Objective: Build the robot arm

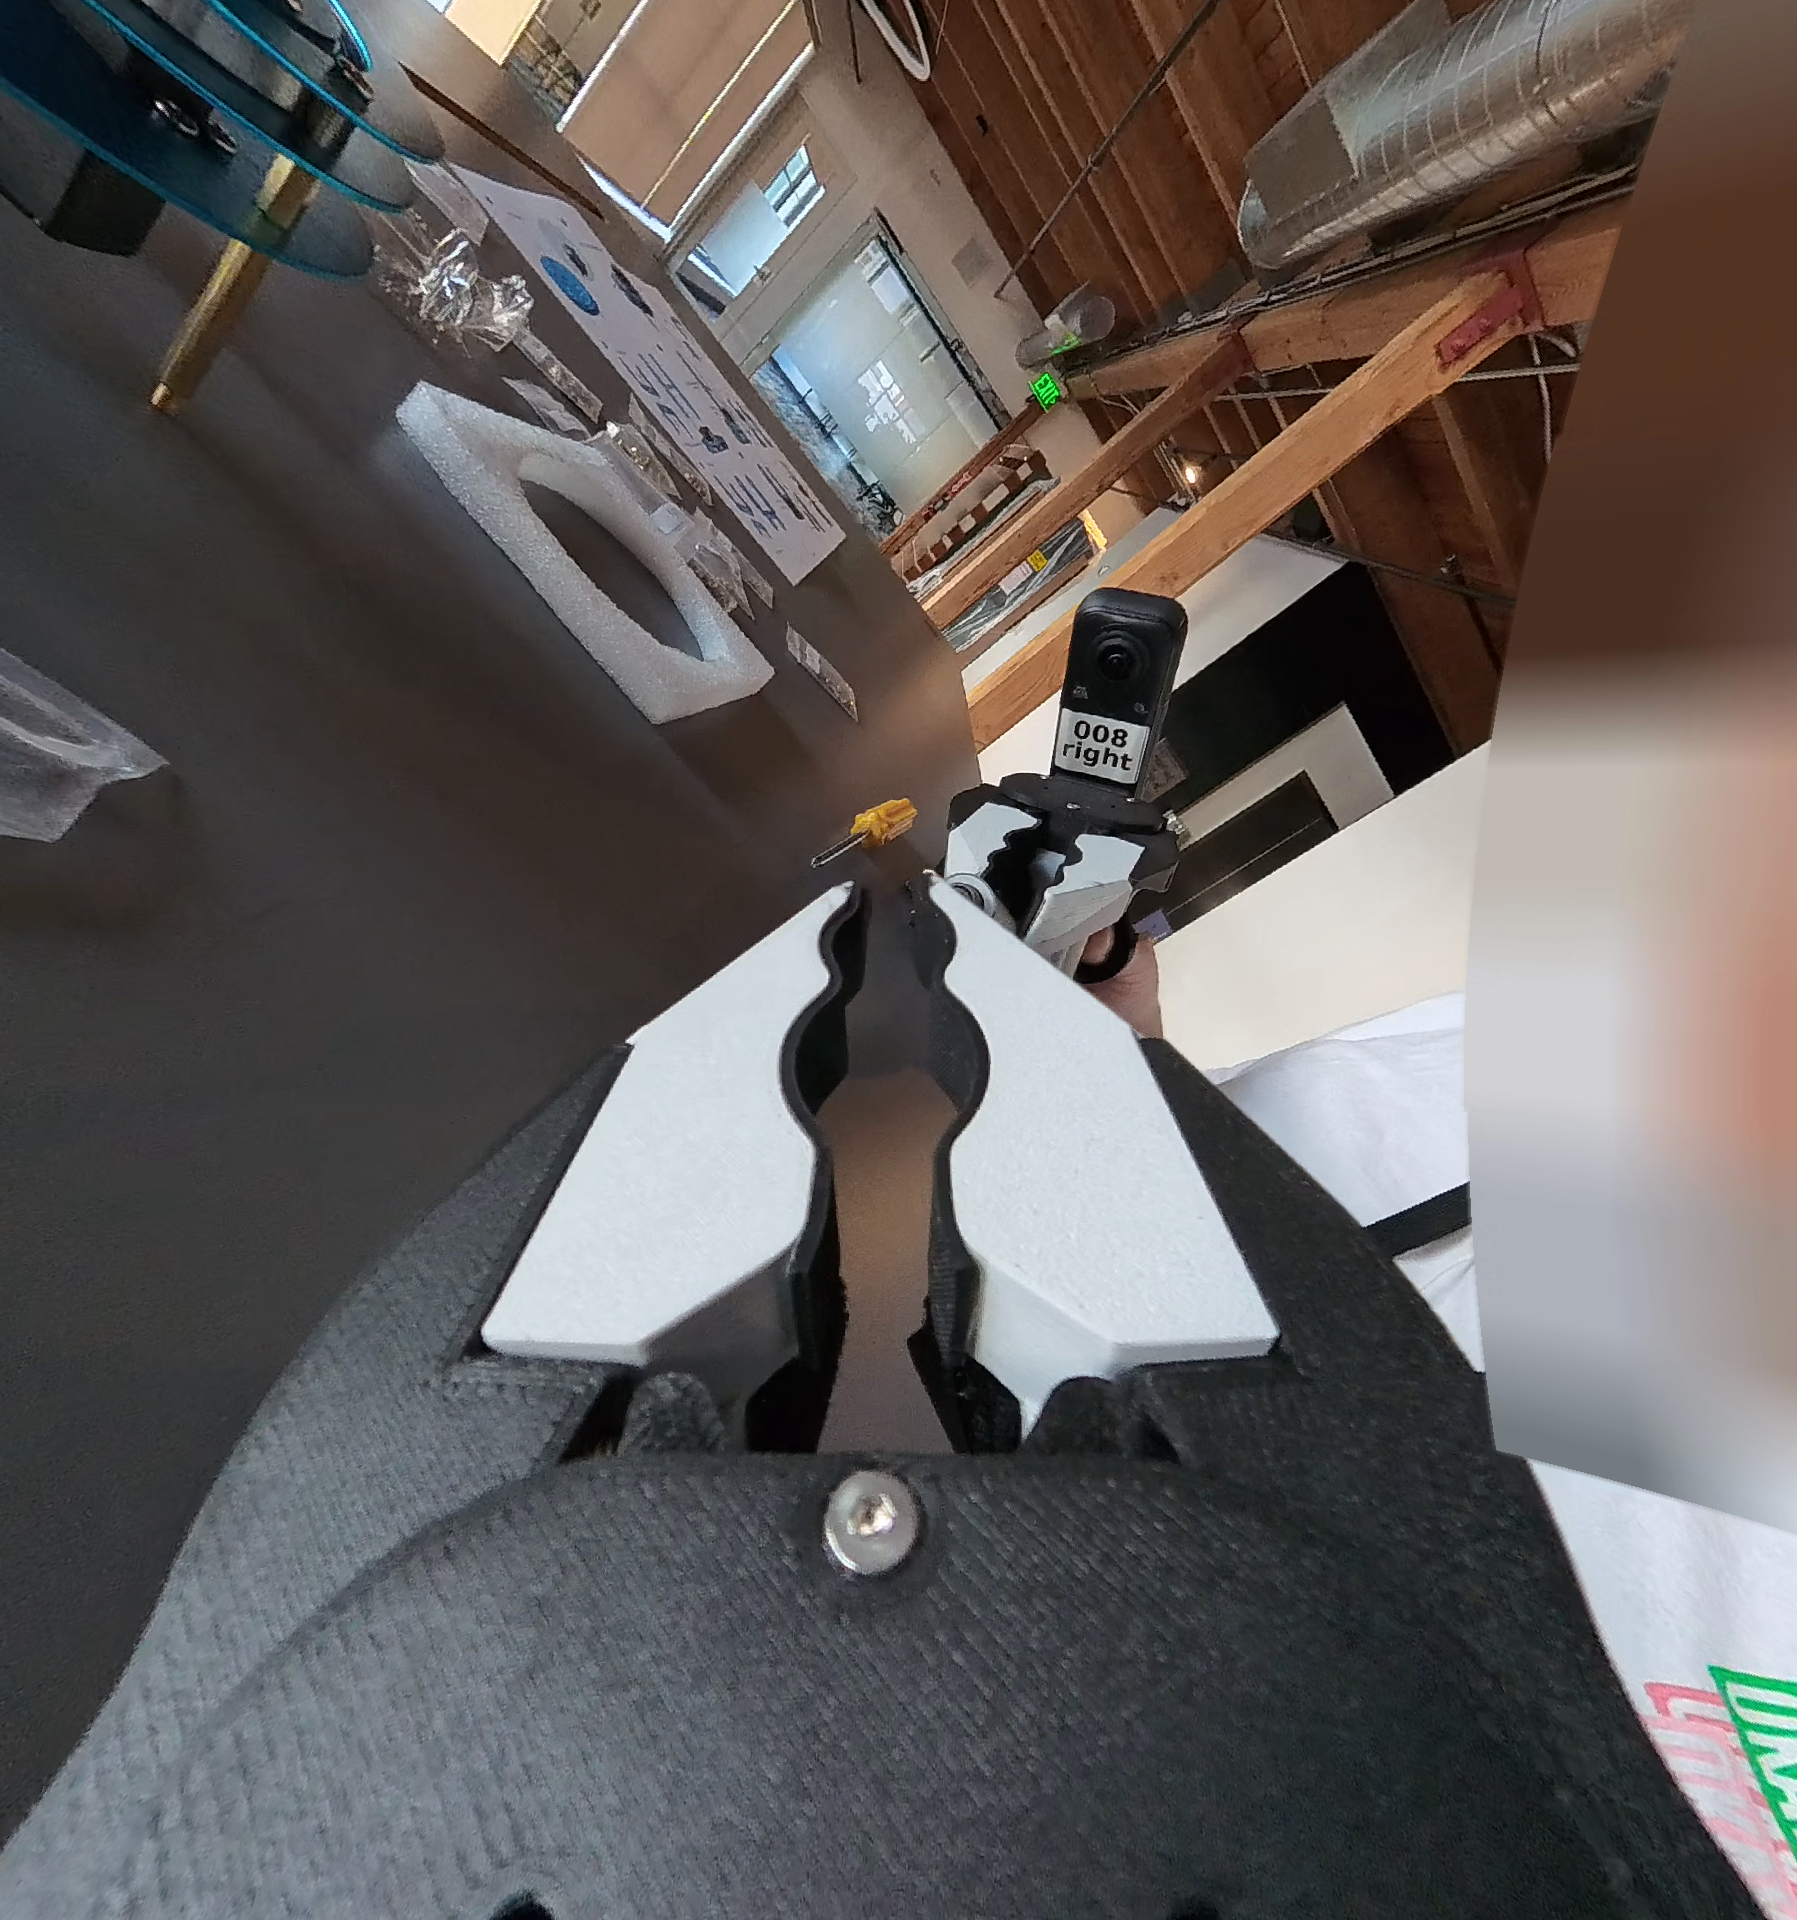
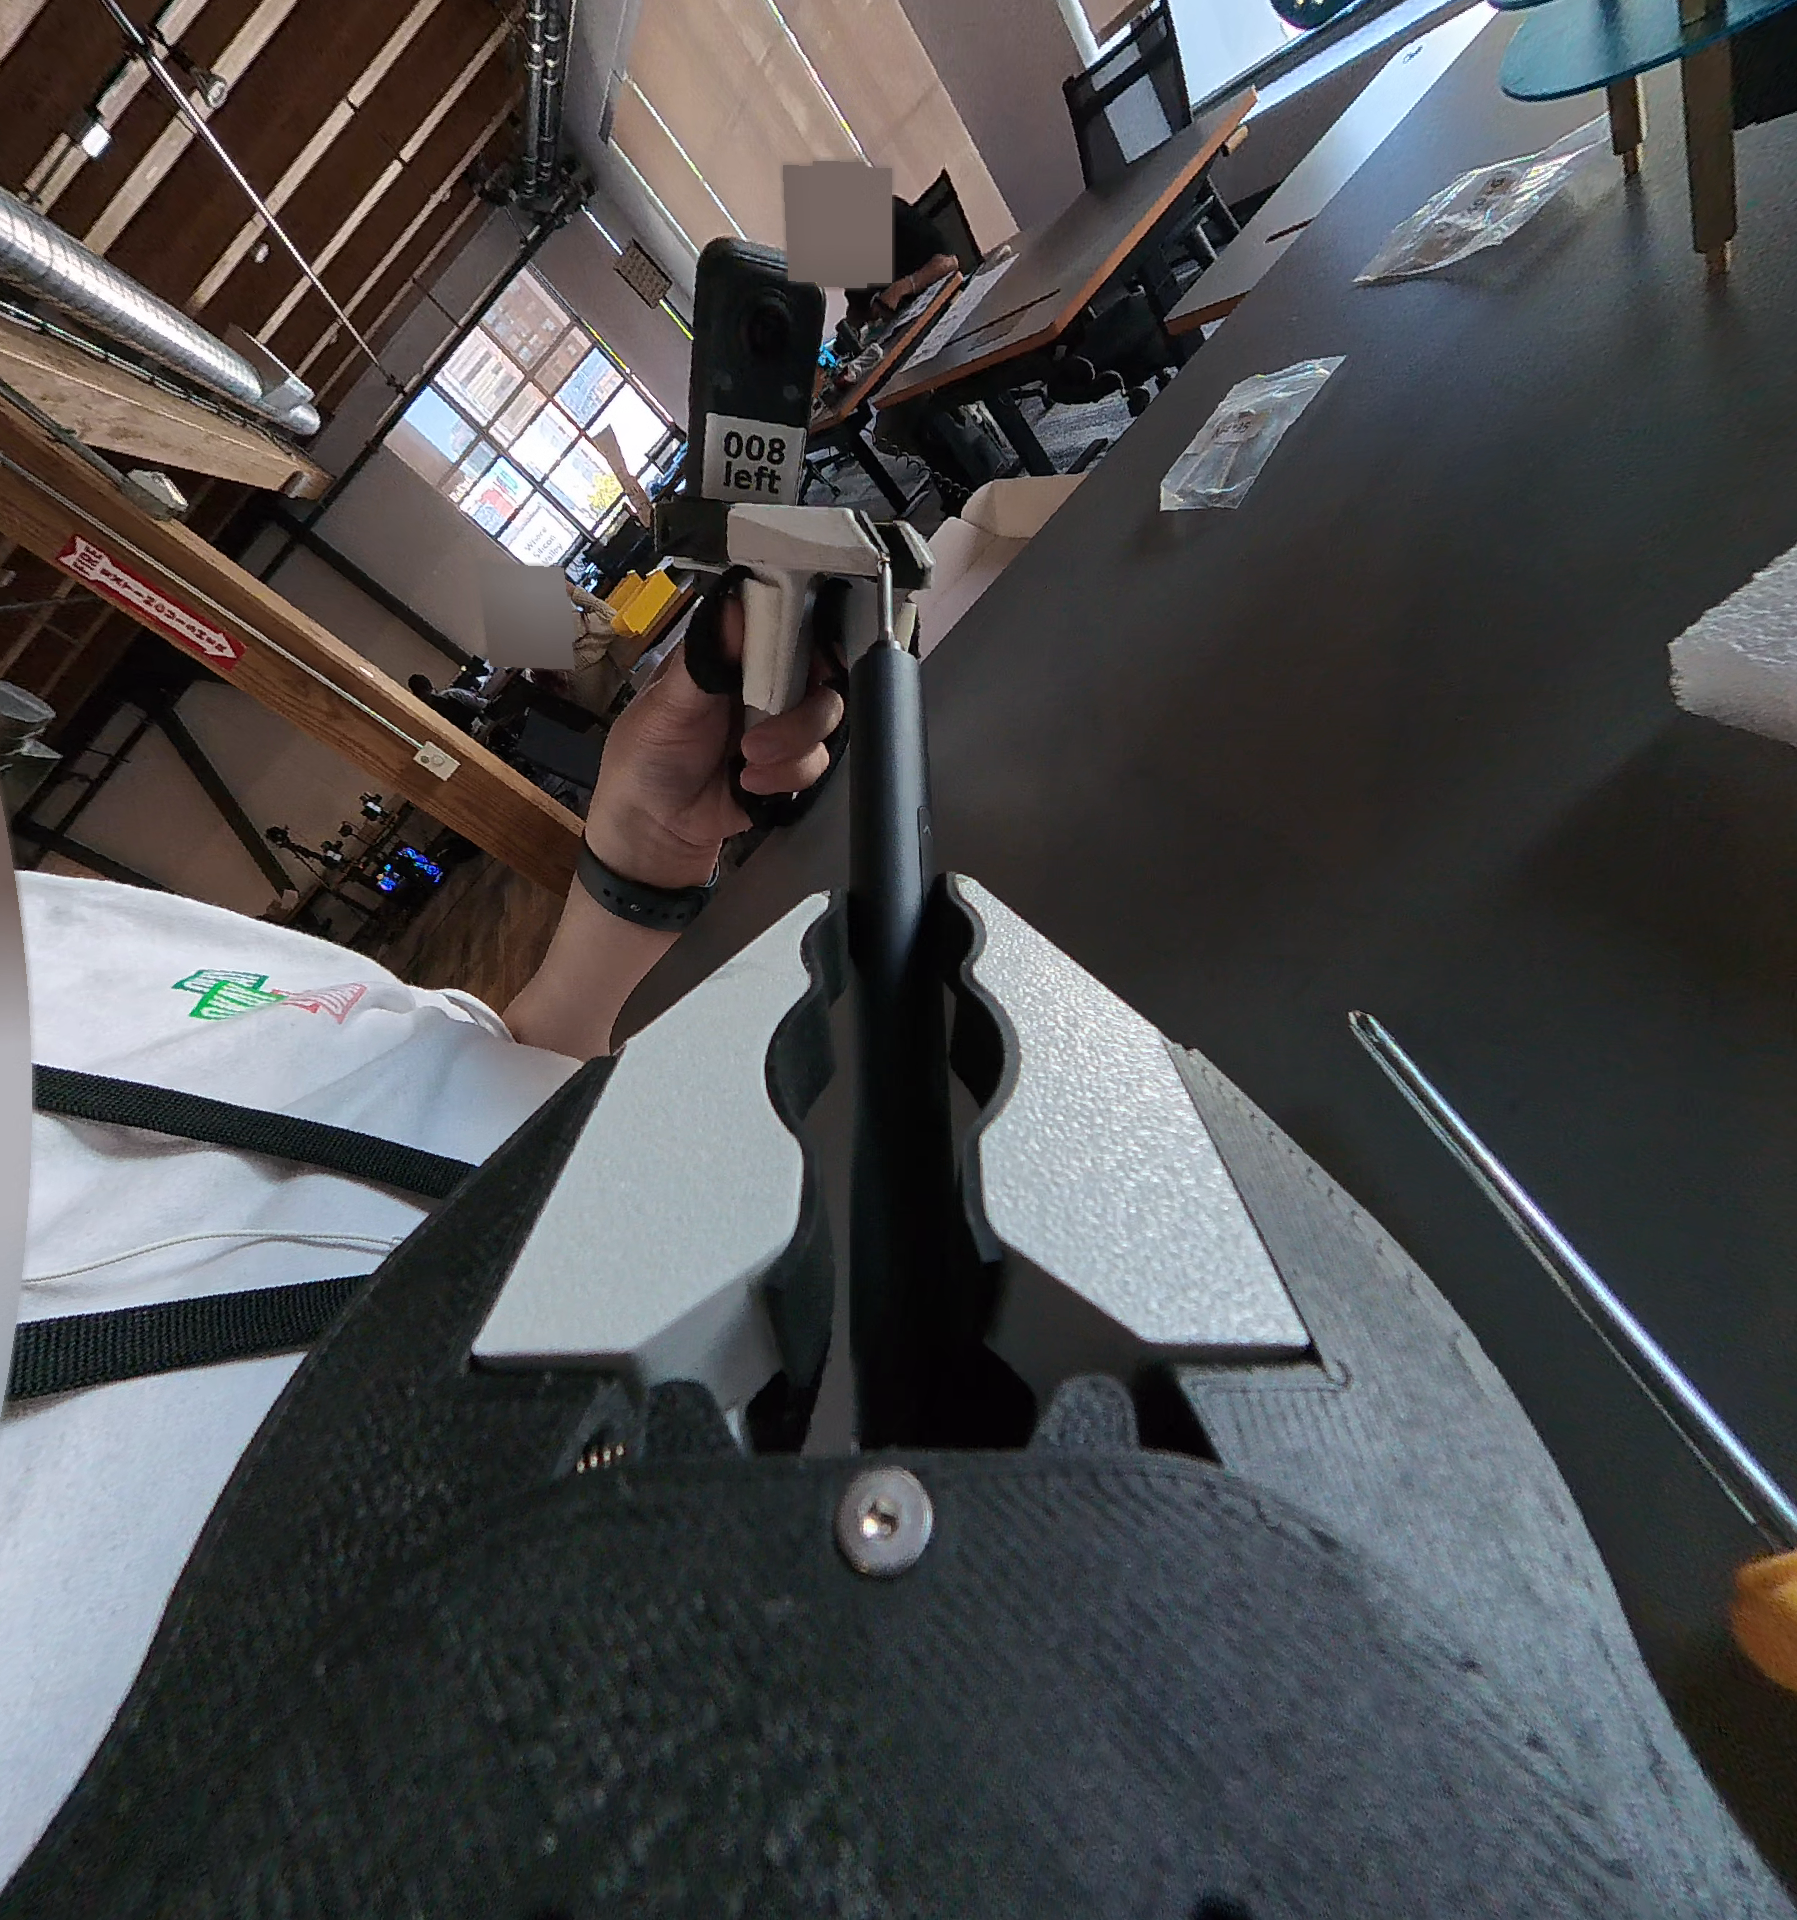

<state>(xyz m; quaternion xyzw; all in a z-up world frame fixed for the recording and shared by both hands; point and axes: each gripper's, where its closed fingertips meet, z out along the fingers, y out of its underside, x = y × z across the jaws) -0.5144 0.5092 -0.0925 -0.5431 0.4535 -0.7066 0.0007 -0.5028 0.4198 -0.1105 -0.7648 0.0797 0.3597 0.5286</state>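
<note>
right gripper [image 2: 889, 914]: jaws clamped on black pen-shaped driver [image 2: 886, 790], thin bit pointing to 12 o'clock, tip met at left gripper [image 1: 889, 896] | left jaws nearly shut, whether anything is pinched cannot be told | orange-handled screwdriver [image 2: 1559, 1268] lying at 4 o'clock on dark table [image 2: 1393, 727] | white foam block [image 1: 582, 540] at 10 o'clock

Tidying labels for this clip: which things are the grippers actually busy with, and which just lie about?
In use: right gripper, shut on the black electric screwdriver; its bit tip meets the jaws of the left gripper.
Lying about: orange-handled screwdriver, white foam block, plastic bags, blue glass stand.
</note>
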